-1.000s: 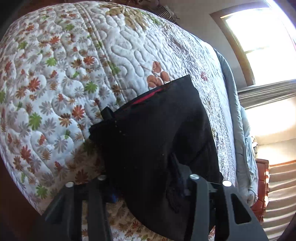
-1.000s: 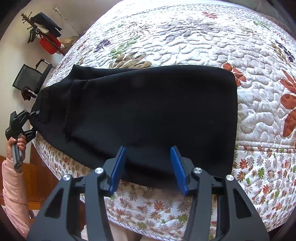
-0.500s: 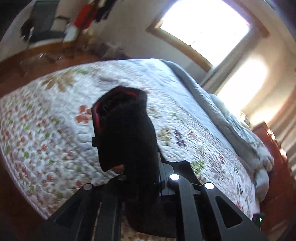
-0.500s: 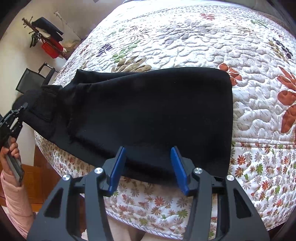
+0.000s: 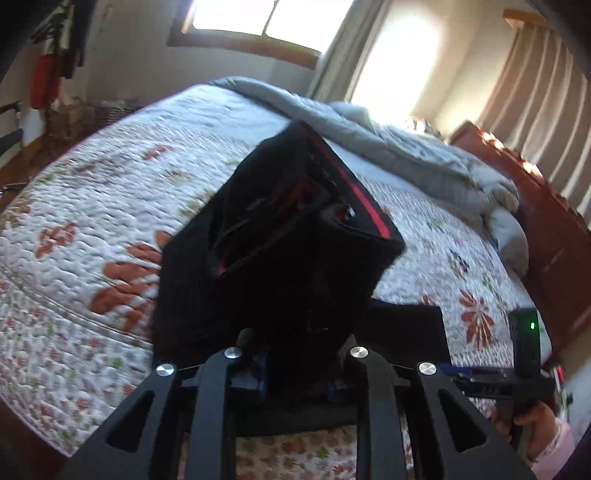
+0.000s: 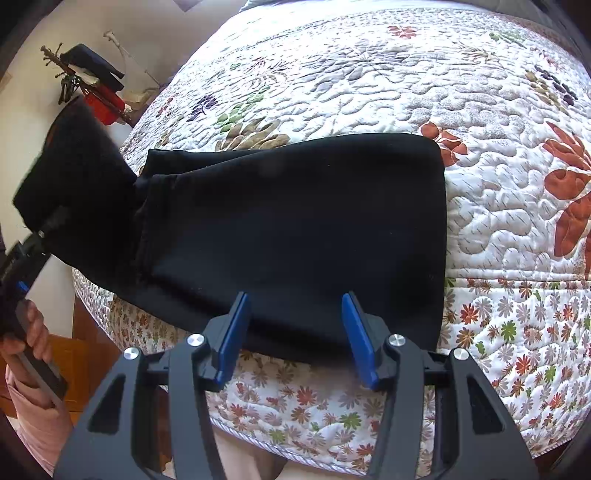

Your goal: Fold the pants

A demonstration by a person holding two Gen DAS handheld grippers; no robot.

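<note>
Now: black pants [image 6: 295, 229] lie lengthwise along the near edge of the bed [image 6: 369, 74], 1 end lifted by the left hand-held gripper [image 5: 295, 384].

Largest first, the room: a bedroom with a bright window [image 5: 251, 18], curtains [image 5: 546, 110] and a clothes rack [image 6: 85, 81] by the wall. Next the bed, under a flowered quilt [image 6: 498, 314], with a grey duvet [image 5: 406, 147] bunched along its far side. On it the pants run side to side along the near edge, their folded end squared near the right. The left hand-held gripper clamps the red-trimmed waist end, raised off the quilt; its jaws are opening slightly, cloth between them. The right hand-held gripper [image 6: 295, 339] hangs half-wide and empty just over the pants' near edge, at mid-length. Likely the fold carries the waist end along the long axis toward the right.
</note>
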